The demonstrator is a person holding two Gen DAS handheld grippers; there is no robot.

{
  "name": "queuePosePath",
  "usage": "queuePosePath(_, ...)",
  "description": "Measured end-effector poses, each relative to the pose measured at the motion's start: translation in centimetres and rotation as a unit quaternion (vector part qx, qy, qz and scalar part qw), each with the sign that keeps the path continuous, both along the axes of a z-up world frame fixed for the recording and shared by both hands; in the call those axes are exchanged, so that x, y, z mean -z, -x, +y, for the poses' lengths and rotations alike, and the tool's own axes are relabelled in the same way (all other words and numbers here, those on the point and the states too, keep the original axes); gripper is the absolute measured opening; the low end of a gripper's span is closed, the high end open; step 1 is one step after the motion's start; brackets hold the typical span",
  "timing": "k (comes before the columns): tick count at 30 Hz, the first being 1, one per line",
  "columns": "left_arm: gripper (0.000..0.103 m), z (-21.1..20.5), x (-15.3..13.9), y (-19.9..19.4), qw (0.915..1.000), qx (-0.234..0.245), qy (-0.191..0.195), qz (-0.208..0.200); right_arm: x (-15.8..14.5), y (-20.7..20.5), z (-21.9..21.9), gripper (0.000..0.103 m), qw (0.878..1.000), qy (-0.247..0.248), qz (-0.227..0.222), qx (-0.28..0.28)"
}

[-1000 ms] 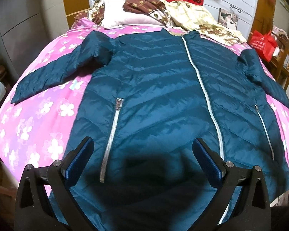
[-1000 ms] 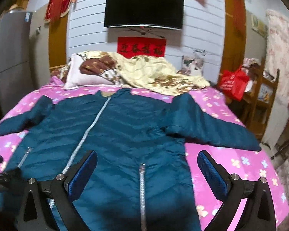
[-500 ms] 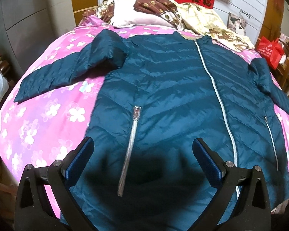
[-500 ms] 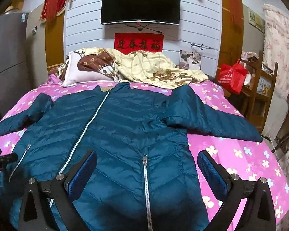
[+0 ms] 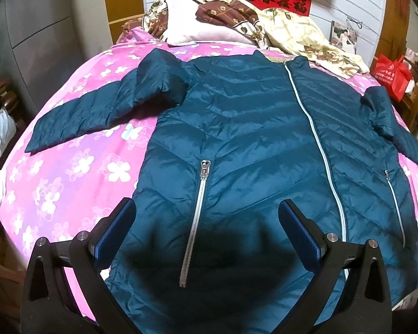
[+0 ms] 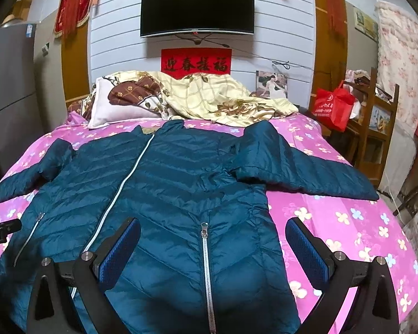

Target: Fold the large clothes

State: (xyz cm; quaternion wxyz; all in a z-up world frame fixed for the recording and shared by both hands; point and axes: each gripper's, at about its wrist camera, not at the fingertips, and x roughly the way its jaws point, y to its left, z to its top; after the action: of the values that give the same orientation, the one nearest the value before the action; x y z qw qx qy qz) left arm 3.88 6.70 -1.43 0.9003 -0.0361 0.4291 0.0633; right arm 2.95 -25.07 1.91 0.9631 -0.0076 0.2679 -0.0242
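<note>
A dark teal quilted puffer jacket (image 5: 250,139) lies flat, front up and zipped, on a pink flowered bed (image 5: 69,172), both sleeves spread out. It also shows in the right wrist view (image 6: 181,183). My left gripper (image 5: 206,222) is open and empty, hovering over the jacket's lower left part, around its left pocket zipper (image 5: 195,228). My right gripper (image 6: 213,245) is open and empty over the lower right part, around the right pocket zipper (image 6: 206,272). The left gripper's body shows at the left edge of the right wrist view (image 6: 0,228).
Pillows and a crumpled yellow quilt (image 6: 209,97) lie at the bed's head. A red bag (image 6: 334,105) sits on a wooden shelf at the right. A grey cabinet (image 5: 36,27) stands at the left. A screen (image 6: 197,8) hangs on the wall.
Both grippers have drawn back and up a little; the jacket sits lower and farther in both views. The jacket has not moved. Both grippers stay open.
</note>
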Motion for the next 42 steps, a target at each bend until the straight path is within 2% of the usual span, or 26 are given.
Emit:
queuePosePath(6,0.103,0.1,-0.2,0.1,0.9999,0.005,0.0,-0.016,-0.1,0.2,-0.6,0.103,1.0,-0.011,0.0,0.003)
queuePosePath(11,0.103,2.9,-0.4,-0.9,0.9981,-0.001,0.06,-0.012,-0.1,0.2,-0.6,0.103,1.0,-0.012,-0.001,0.001)
queuePosePath(14,0.103,5.0,-0.4,-2.0,0.9978,-0.011,0.064,-0.017,-0.2,0.2,-0.6,0.103,1.0,-0.009,-0.001,0.001)
queuePosePath(18,0.103,10.5,-0.1,-4.3,0.9952,-0.049,0.084,-0.016,0.0,-0.1,-0.3,0.103,1.0,-0.007,0.006,-0.003)
queuePosePath(21,0.103,14.9,0.1,-5.8,0.9942,-0.091,0.056,-0.014,0.2,-0.3,0.0,0.103,1.0,-0.001,0.012,-0.005)
queuePosePath(24,0.102,20.6,0.4,-6.6,0.9903,-0.129,0.045,-0.024,0.2,-0.2,0.2,0.103,1.0,0.003,0.012,-0.007)
queuePosePath(27,0.101,27.2,0.9,-6.6,0.9804,-0.195,0.004,-0.03,0.4,-0.3,0.3,0.103,1.0,0.005,0.016,-0.01)
queuePosePath(29,0.093,31.1,1.9,-6.5,0.9747,-0.223,-0.001,-0.02,0.5,-0.4,0.4,0.103,1.0,0.007,0.019,-0.011)
queuePosePath(31,0.084,35.2,3.3,-6.1,0.9665,-0.256,0.021,-0.006,0.6,-0.6,0.5,0.103,1.0,0.007,0.023,-0.013)
queuePosePath(32,0.081,37.7,4.3,-5.9,0.9593,-0.279,0.044,0.004,0.6,-0.7,0.5,0.103,1.0,0.007,0.025,-0.014)
queuePosePath(36,0.079,41.9,6.7,-5.6,0.9444,-0.317,0.083,0.024,0.9,-1.0,1.0,0.103,0.999,0.013,0.032,-0.019)
queuePosePath(37,0.079,42.2,7.0,-5.8,0.9433,-0.318,0.092,0.028,1.1,-1.2,1.2,0.103,0.999,0.014,0.034,-0.021)
queuePosePath(38,0.079,42.3,7.0,-6.1,0.9455,-0.314,0.083,0.018,1.2,-1.3,1.4,0.103,0.999,0.016,0.035,-0.023)
queuePosePath(40,0.079,41.9,7.1,-6.7,0.9489,-0.301,0.095,0.011,1.4,-1.6,1.9,0.103,0.999,0.024,0.04,-0.027)
queuePosePath(42,0.079,41.3,7.2,-7.3,0.9511,-0.273,0.144,-0.014,1.6,-2.0,2.6,0.103,0.998,0.034,0.044,-0.033)
